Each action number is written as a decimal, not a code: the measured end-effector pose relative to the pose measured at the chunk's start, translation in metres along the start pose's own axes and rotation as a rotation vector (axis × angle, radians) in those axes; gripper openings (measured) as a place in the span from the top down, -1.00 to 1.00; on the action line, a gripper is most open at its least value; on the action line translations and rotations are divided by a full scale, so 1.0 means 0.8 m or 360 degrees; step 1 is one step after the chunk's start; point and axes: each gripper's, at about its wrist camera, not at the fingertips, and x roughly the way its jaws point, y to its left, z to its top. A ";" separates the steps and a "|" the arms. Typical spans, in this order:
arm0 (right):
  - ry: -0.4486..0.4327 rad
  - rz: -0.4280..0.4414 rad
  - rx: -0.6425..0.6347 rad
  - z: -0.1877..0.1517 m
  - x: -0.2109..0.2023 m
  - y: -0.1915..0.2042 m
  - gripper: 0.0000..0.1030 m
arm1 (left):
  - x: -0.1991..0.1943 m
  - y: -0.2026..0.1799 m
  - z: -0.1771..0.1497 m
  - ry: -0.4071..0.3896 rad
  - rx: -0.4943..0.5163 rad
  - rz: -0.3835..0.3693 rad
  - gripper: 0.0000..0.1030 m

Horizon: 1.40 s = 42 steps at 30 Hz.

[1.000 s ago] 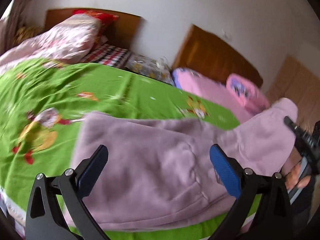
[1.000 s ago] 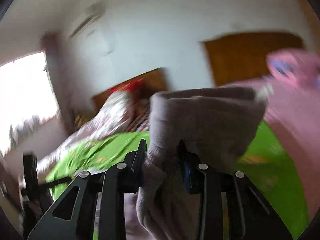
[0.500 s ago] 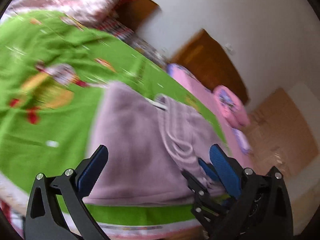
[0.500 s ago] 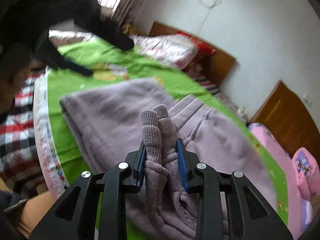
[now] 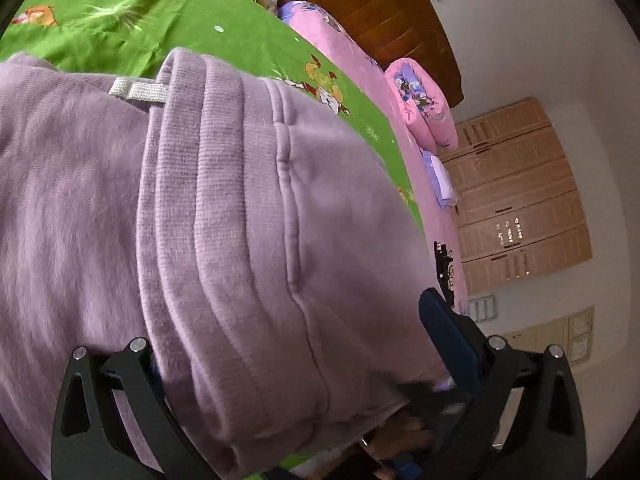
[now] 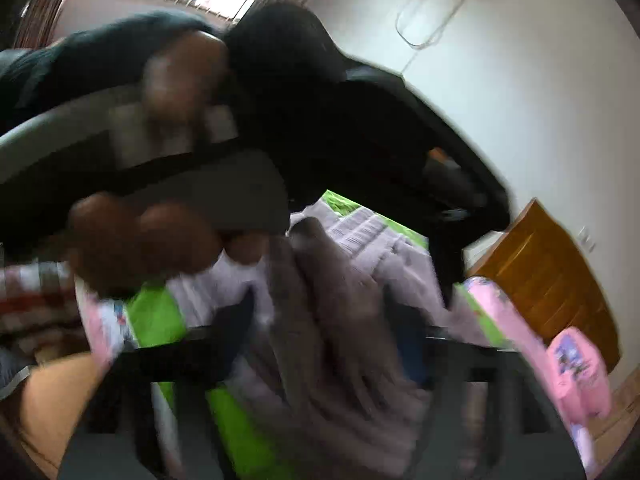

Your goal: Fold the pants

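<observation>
The folded lilac fleece pants (image 5: 224, 216) fill the frame's centre and left, lying on the green cartoon-print bedsheet (image 5: 132, 16). The left gripper (image 5: 288, 344) stands spread wide, its 2 fingers straddling the fabric at the frame's bottom. In the blurred right-wrist view the right gripper (image 6: 328, 328) is opening, with a bunch of the pants (image 6: 340, 320) between its fingers.

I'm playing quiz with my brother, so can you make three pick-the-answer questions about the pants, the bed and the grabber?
1. Where do the pants lie?
A. on the green bedsheet
B. on the floor
C. in the wardrobe

2. What colour are the pants?
A. blue
B. light purple
C. red

3. How do the fingers of the left gripper stand?
A. shut tight on a pillow
B. spread wide, with the pants between them
C. out of the picture

Answers:
1 A, green sheet shows beyond and under the cloth.
2 B, the fleece is pale purple all over.
3 B, one finger stands at each side of the folded cloth.
</observation>
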 end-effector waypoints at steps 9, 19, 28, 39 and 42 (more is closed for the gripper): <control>0.0027 -0.0177 0.0778 -0.118 -0.115 -0.151 -0.68 | -0.004 0.009 0.001 -0.0024 -0.0010 0.0013 -0.96; 0.0446 -0.0095 0.0990 -0.160 -0.056 -0.151 -0.68 | 0.014 -0.014 0.000 -0.0069 0.0004 0.0195 -0.49; 0.0635 -0.0288 0.0851 -0.151 -0.001 -0.132 -0.67 | -0.073 -0.186 0.000 -0.0368 0.0483 0.0218 0.50; 0.0621 -0.0277 0.0844 -0.171 -0.006 -0.127 -0.69 | -0.184 0.024 -0.041 -0.0686 -0.0061 0.0316 1.00; 0.0606 -0.0270 0.0860 -0.167 -0.008 -0.126 -0.72 | -0.164 0.100 -0.067 -0.0629 -0.0240 0.0164 1.00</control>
